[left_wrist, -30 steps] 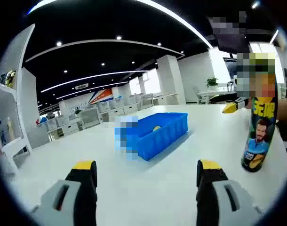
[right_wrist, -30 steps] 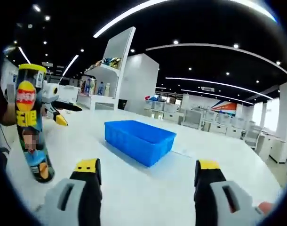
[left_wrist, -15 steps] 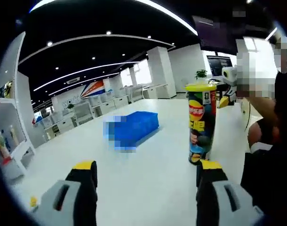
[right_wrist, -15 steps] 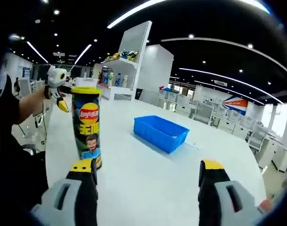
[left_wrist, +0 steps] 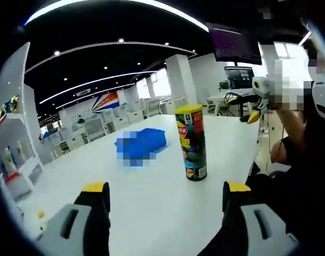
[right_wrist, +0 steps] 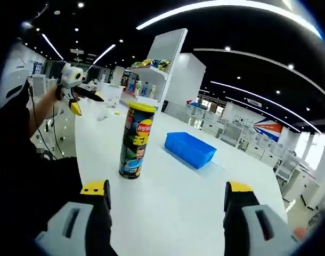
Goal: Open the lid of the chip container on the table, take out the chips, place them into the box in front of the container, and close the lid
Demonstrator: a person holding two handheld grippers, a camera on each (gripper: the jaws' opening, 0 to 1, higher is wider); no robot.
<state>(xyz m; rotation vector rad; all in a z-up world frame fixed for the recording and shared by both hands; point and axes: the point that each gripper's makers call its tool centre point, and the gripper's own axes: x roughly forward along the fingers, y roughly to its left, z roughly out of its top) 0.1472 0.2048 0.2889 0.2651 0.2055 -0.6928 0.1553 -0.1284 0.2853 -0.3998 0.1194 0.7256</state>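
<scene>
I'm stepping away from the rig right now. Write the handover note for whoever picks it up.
Left gripper: open, holding nothing, low over the table.
Right gripper: open, holding nothing.
Chip container: upright on the table, yellow lid on, ahead of both grippers and apart from them.
Blue box: on the table beyond the container.
Done: nothing visible yet.
Left: take the lid off, move the chips into the box, close the lid.

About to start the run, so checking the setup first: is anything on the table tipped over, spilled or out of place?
Nothing stands out. The chip container stands upright on the white table with its yellow lid still on. The blue box sits flat beyond it. No chips spilled. Both grippers, left and right, are open and empty.
</scene>
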